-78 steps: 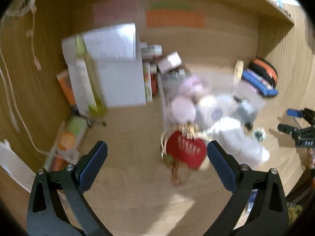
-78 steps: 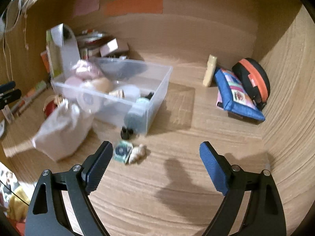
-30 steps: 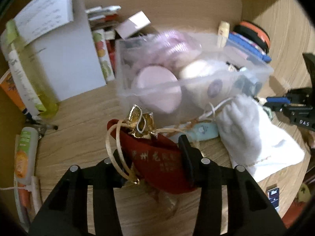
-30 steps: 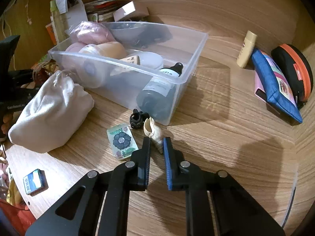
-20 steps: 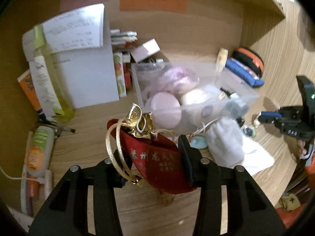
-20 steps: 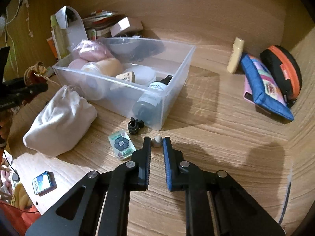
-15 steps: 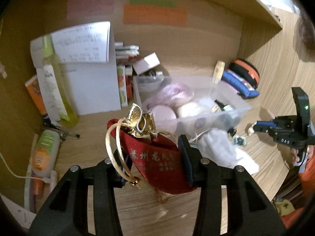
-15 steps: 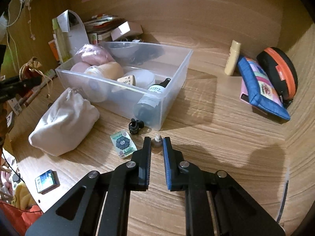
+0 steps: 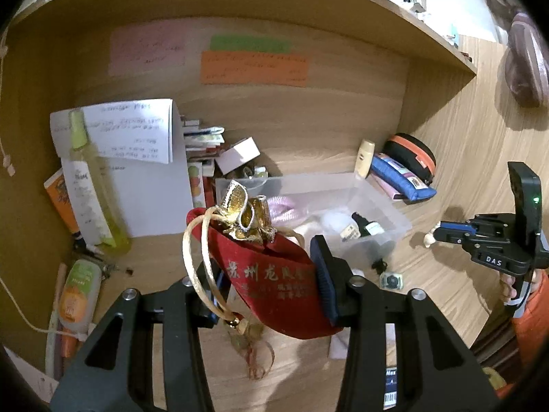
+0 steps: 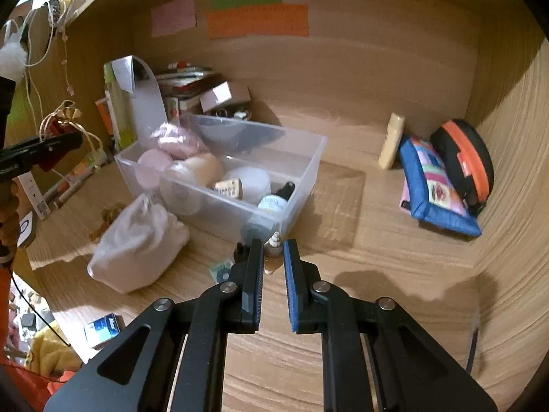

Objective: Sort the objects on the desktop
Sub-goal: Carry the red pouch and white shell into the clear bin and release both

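My left gripper (image 9: pixel 266 267) is shut on a red velvet pouch (image 9: pixel 274 278) with a gold cord and gold top, held in the air in front of the clear plastic bin (image 9: pixel 394 219). My right gripper (image 10: pixel 273 247) is shut on a small pale seashell (image 10: pixel 274 240), lifted above the desk near the bin's (image 10: pixel 308 168) near right corner. The shell also shows at the right gripper's tips in the left wrist view (image 9: pixel 429 238). The bin holds pink and cream round containers and a dark dropper bottle (image 10: pixel 274 199).
A white cloth bag (image 10: pixel 137 243), a small patterned card (image 10: pixel 219 269) and a black clip (image 10: pixel 239 249) lie before the bin. A blue pouch (image 10: pixel 435 185), orange-black case (image 10: pixel 463 161) and cream tube (image 10: pixel 391 140) stand right. Papers, boxes and a yellow-green bottle (image 9: pixel 92 185) crowd the left back.
Both grippers closed, the left on the red pouch, the right on the seashell, and lifted them off the desk. Both have since risen and drawn back from the bin.
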`<control>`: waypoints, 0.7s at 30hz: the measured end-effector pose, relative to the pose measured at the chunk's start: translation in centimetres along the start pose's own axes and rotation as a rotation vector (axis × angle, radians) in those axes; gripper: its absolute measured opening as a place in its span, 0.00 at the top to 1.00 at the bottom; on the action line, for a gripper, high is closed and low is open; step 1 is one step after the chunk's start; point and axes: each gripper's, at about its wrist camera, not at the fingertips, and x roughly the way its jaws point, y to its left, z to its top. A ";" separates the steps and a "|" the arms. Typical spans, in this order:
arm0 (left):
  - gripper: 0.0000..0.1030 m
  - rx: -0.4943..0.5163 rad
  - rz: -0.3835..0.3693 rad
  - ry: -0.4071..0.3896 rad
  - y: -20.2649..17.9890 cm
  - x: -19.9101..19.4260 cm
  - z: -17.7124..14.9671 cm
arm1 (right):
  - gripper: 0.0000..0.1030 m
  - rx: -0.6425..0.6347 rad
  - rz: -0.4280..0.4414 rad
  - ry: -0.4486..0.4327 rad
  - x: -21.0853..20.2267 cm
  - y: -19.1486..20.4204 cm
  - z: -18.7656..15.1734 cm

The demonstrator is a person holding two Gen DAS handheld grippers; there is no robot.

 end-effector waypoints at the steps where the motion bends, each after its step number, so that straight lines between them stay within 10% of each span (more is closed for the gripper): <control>1: 0.57 0.002 -0.001 -0.001 0.0 0.1 0.2 | 0.90 -0.001 0.001 -0.004 -0.1 0.0 0.1; 21: 0.57 -0.002 -0.029 0.131 0.5 7.7 1.0 | 0.90 0.019 0.025 -0.063 1.2 -0.5 3.9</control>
